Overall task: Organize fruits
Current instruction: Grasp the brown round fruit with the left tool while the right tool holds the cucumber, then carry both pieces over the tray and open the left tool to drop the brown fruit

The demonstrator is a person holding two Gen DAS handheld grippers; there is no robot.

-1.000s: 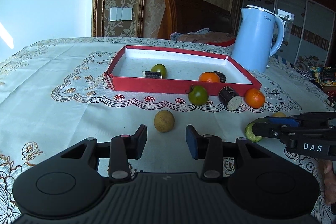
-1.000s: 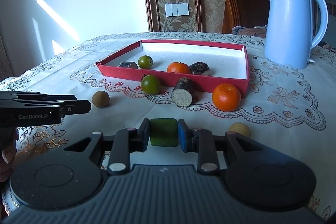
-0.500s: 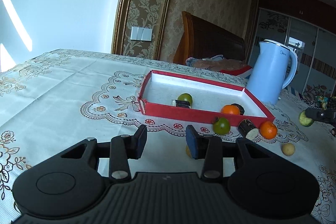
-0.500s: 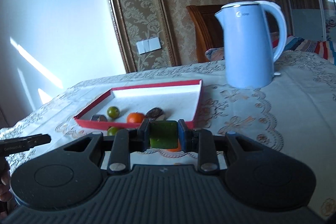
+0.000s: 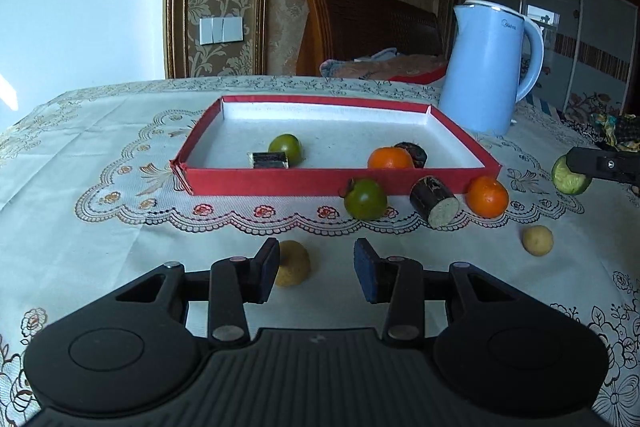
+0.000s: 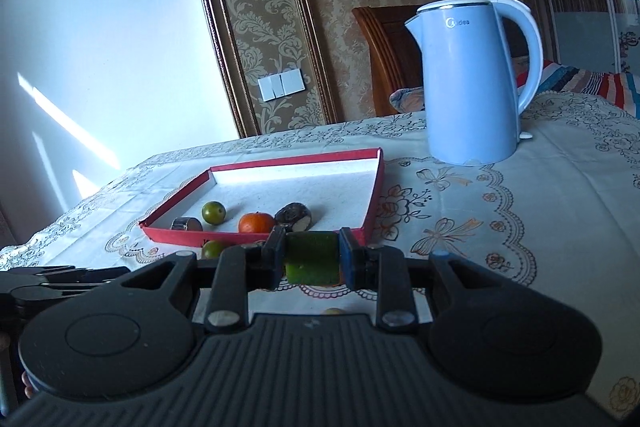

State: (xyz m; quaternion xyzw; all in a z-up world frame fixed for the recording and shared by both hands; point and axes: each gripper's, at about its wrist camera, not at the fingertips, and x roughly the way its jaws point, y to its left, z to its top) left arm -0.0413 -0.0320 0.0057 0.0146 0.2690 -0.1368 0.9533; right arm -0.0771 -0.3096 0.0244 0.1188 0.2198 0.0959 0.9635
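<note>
Left wrist view: left gripper (image 5: 316, 269) low over the tablecloth (image 5: 80, 247), jaws spread wide, nothing between them; a small tan round fruit (image 5: 294, 263) lies on the cloth just beyond the left finger. Red tray (image 5: 320, 181) ahead, white floor. Inside it: a green round fruit (image 5: 286, 148) touching a short dark cut piece (image 5: 268, 159), and further right an orange (image 5: 390, 159) against another dark piece (image 5: 412, 151). Outside, along the tray's near wall: a green fruit with stem cap (image 5: 365, 199), a dark cylinder with pale cut face (image 5: 435, 200), a second orange (image 5: 487, 197). A pale yellow round fruit (image 5: 537, 240) sits alone nearer the right edge. Blue kettle (image 5: 486, 75) behind the tray's far right corner. At far right, the right gripper (image 5: 592, 167) is raised, with a green cut piece (image 5: 568, 175) at its tip. Right wrist view: right gripper jaws closed snugly on that green piece, pads pressing both sides, held above the cloth in front of the tray's near right corner. Tray contents as noted; kettle stands beyond, to the right. Left gripper visible at lower left edge.
</note>
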